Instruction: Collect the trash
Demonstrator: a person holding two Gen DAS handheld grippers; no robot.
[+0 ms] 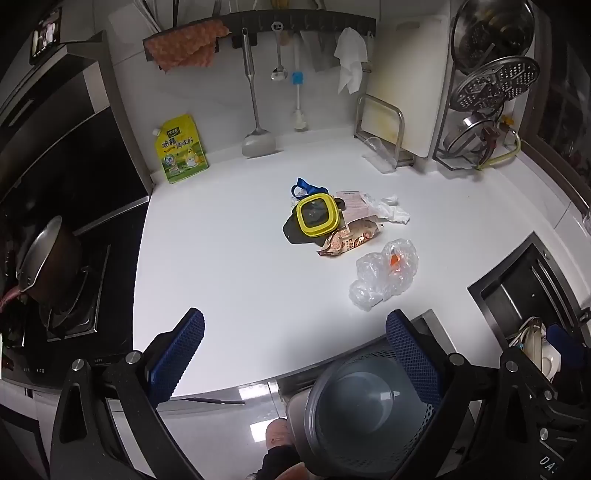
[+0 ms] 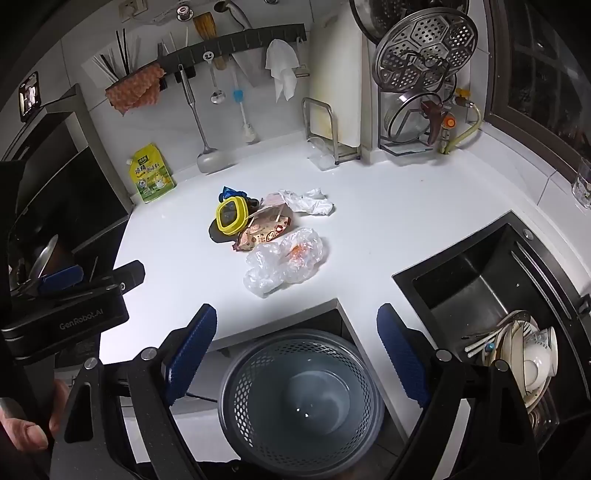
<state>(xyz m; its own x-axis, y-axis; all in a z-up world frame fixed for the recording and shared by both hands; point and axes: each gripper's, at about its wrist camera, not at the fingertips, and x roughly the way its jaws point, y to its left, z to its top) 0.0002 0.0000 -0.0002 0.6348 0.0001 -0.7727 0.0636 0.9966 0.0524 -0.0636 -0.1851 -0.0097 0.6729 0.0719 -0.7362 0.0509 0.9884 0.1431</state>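
White countertop point(image 1: 229, 280) with a yellow-green stand-up seasoning pouch point(image 1: 181, 149) against the back wall, near a black stove hood. Dark wall rail point(image 1: 295, 20) carries an orange waffle cloth point(image 1: 184, 50), steel spatula point(image 1: 255, 110), small ladle point(image 1: 279, 55), white rag point(image 1: 350, 61). White cutting board point(image 1: 406, 92) upright in a metal holder; perforated steamer plates point(image 2: 424, 50) racked beside it. Dark sink point(image 2: 487, 280) holds white bowls point(image 2: 532, 358). Metal pot point(image 1: 48, 258) on the stove

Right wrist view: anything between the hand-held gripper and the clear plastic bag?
Only bare white countertop between the right hand-held gripper and clear plastic bag.
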